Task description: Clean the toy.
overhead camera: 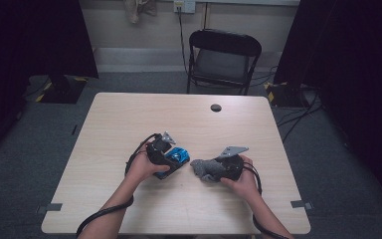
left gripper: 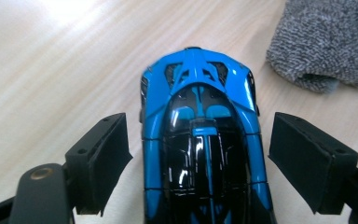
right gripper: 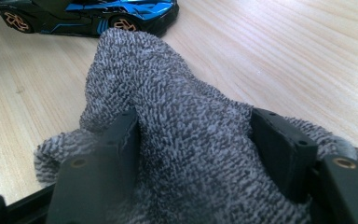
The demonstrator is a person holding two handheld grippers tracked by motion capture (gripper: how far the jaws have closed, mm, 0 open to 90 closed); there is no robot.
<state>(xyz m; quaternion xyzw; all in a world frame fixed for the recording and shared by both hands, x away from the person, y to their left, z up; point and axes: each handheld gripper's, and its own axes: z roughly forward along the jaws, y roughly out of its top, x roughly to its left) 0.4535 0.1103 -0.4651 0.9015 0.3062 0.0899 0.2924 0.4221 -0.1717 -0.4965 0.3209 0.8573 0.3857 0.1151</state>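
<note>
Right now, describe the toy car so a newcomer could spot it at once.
On the pale wooden table, look near the middle, just ahead of the left gripper. The glossy blue and black toy sports car sits between its open jaws; the neighbouring grey knitted cloth is soft and dull.

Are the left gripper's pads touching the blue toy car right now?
Apart. The left gripper view shows bare table between each pad and the blue toy car's sides; the left gripper straddles it.
</note>
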